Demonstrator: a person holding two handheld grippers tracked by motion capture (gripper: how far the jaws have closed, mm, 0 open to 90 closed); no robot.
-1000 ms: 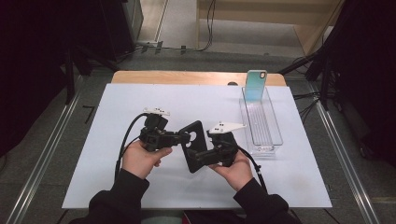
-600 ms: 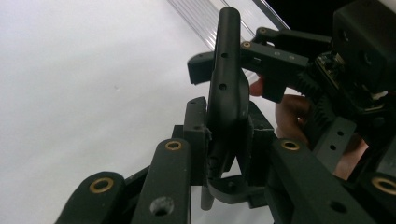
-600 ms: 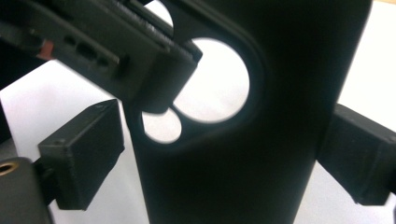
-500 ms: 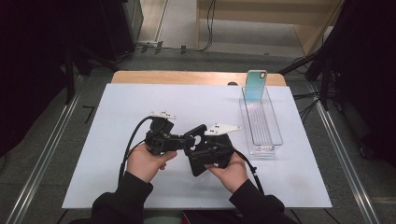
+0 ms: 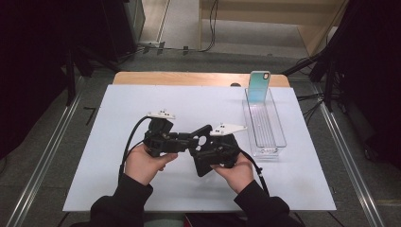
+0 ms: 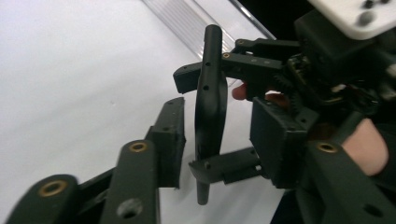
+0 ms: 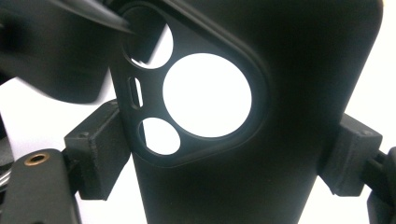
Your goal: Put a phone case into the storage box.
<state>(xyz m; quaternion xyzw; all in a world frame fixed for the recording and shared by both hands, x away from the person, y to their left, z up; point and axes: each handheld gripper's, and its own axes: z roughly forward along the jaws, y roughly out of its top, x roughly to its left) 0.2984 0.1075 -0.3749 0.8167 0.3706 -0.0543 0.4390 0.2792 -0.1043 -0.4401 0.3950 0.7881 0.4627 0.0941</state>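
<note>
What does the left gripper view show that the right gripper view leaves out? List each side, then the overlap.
Left gripper view: the phone case edge-on between the open jaws of the left gripper, the right gripper clamping it, and a clear tray beyond. Right gripper view: the case's flat face with its camera cutouts. Both: the black case held by the right gripper.
</note>
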